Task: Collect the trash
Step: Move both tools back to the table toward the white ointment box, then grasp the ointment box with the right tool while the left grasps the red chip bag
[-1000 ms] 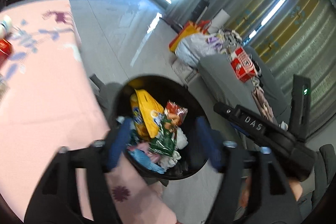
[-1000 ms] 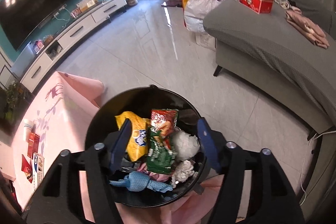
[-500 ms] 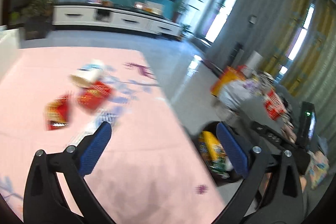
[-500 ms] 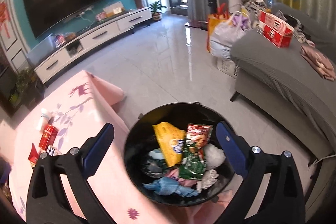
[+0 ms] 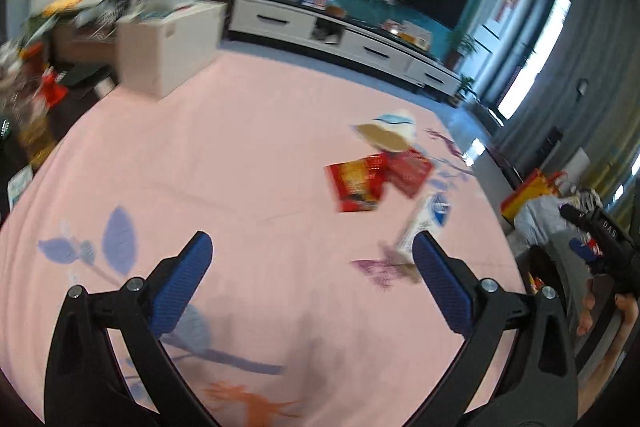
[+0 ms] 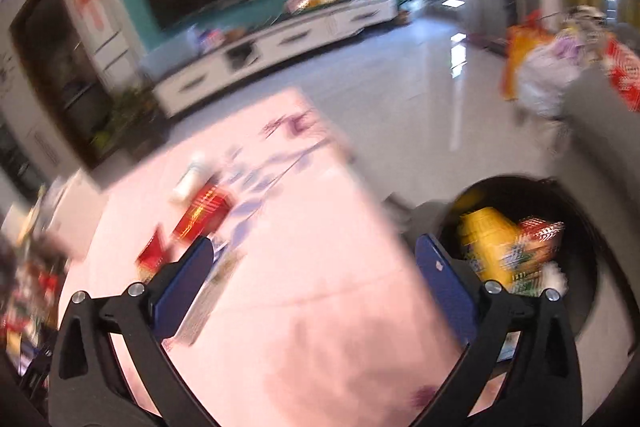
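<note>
On the pink tablecloth [image 5: 248,155], far right: 2 red wrappers [image 5: 356,183] touching, a white cup [image 5: 390,131] beyond, a white packet [image 5: 428,223] nearer. Beside the table: black bin [image 6: 576,227] holding wrappers. Left gripper [image 5: 306,275] and right gripper [image 6: 310,281]: jaws wide apart, holding nothing.

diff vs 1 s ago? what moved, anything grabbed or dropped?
Both grippers swung away from the bin toward the pink table. The left gripper now faces the wrappers still lying there; the right gripper has the bin off to its right. Nothing grabbed or dropped: both jaws stay open and empty. Bin contents look unchanged.
</note>
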